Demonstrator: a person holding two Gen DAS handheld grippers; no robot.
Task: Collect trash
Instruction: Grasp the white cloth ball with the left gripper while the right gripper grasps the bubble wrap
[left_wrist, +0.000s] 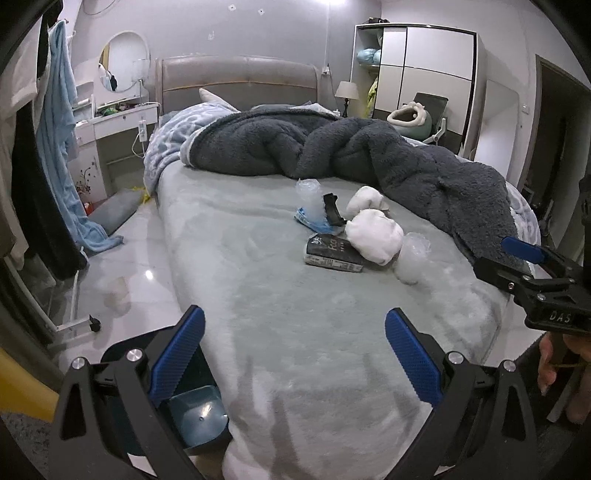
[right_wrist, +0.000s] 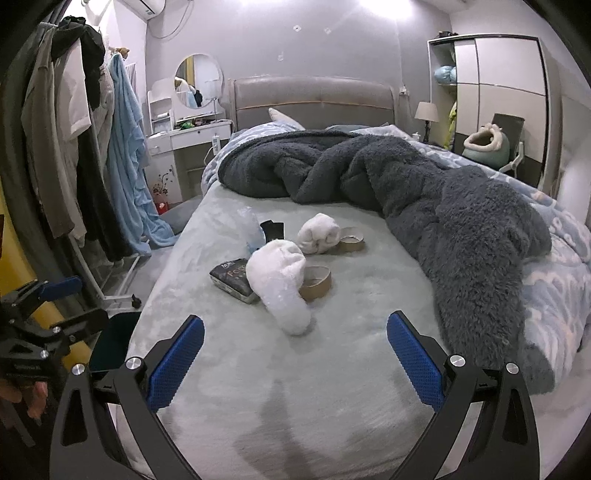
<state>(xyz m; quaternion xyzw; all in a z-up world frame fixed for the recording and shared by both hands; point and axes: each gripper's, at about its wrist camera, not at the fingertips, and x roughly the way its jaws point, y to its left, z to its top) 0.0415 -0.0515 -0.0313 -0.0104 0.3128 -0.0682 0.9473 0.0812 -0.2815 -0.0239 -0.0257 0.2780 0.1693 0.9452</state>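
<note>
Both claws, left claw (left_wrist: 294, 358) and right claw (right_wrist: 295, 360), hover with fingers apart and empty over the near end of a pale green bed (right_wrist: 332, 369). Nothing looks collected yet. Mid-bed lie a dark tissue packet (right_wrist: 232, 279), clear crumpled plastic (left_wrist: 309, 199) and cardboard tape rings (right_wrist: 315, 282), among white socks (right_wrist: 282, 280). A teal bin (left_wrist: 199, 417) waits near left.

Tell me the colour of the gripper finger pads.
Blue, with a fine textured grip surface, on black frames. The right wrist view shows the pads best.
</note>
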